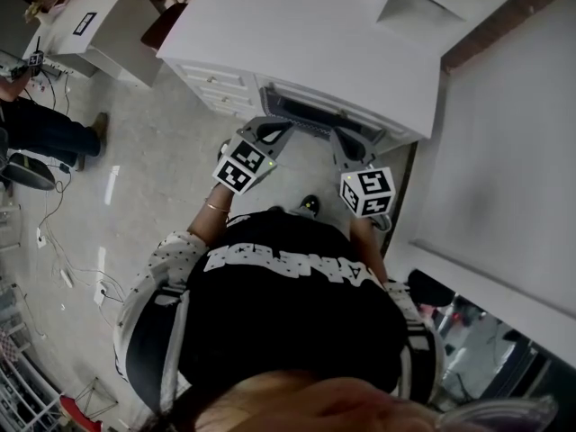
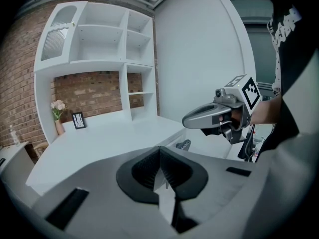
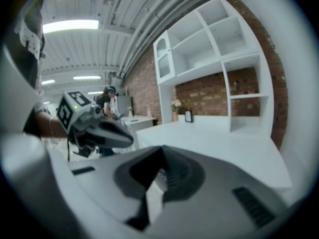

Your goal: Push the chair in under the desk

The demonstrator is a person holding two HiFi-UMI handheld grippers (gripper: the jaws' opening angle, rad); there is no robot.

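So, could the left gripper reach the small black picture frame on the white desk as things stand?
Probably not without leaning in: the left gripper is at the white desk's front edge, and the small black picture frame stands at its far back, though nothing lies between them.

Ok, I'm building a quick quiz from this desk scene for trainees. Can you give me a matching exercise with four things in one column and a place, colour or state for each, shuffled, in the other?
Things:
1. desk
2. flowers
3. picture frame
4. left tongs

Descriptions:
a. shut, with nothing held
b. in a vase at the back of the desk
c. white
d. dark-edged, standing upright beside the vase

Pairs: 1-c, 2-b, 3-d, 4-a
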